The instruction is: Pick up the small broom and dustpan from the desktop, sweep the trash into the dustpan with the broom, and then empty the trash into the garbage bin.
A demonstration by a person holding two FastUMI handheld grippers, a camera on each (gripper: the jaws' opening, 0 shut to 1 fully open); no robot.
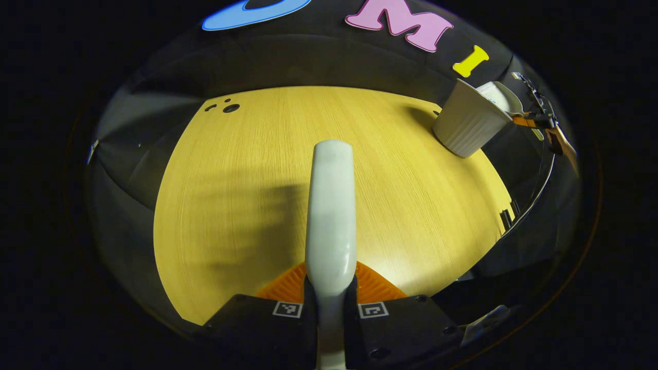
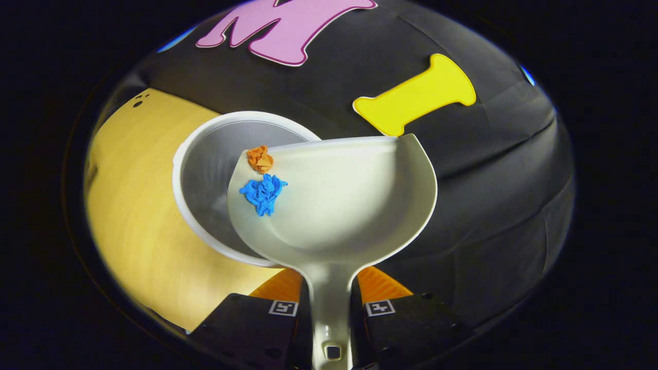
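In the right gripper view the right gripper has its fingers clamped on the handle of the dustpan, which runs up between them from the bottom of the view. The pan is held above the worktop and tilted toward the bin, its front lip reaching over the bin's rim so that it covers the right part of the opening. Two bits of trash lie on the pan near that lip: an orange scrap right at the edge, over the bin's mouth, and a blue scrap just below it, a little farther back on the pan. The two scraps are near each other; whether they touch I cannot tell. The inside of the bin that shows is pale and bare.

In the left gripper view the left gripper has its fingers closed on the broom, whose pale handle stands up between them and points away over the worktop. The bristles are hidden. Its shadow falls on the wood to the left of it. Far off at the upper right stands the bin near the worktop's corner, with the dustpan tipped over its rim and the right gripper behind it at the edge of the view
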